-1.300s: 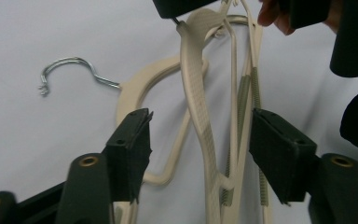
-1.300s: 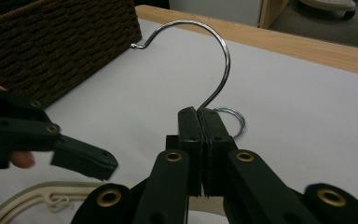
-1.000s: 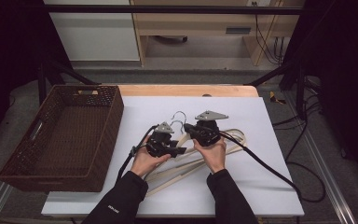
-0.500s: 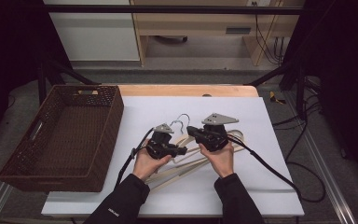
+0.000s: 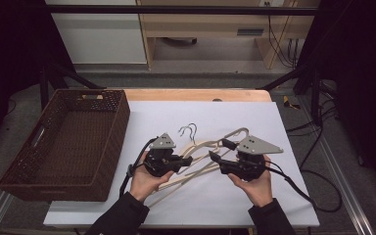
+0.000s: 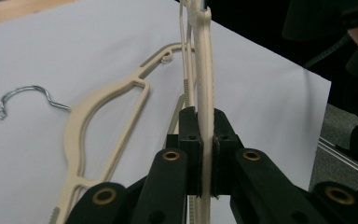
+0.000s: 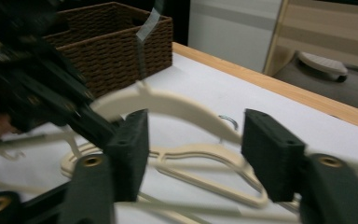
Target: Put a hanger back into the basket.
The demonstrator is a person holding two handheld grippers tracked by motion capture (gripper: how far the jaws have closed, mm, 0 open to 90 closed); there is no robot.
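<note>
Both hands have drawn apart since a second ago, the right tongs (image 5: 216, 150) sliding toward the desk's right edge, their jaws just opening and now released. White sheeting covers the desk (image 5: 293, 205), a wicker basket (image 5: 63, 142) at its left edge, cabinets behind. Seen from above, the left tongs (image 5: 188, 160) grip among piled hangers; their own camera shows them clenched on a cream hanger (image 6: 204, 93) held edge-up, its long axis running toward the desk's right edge, above another hanger (image 6: 107, 107) lying flat.
</note>
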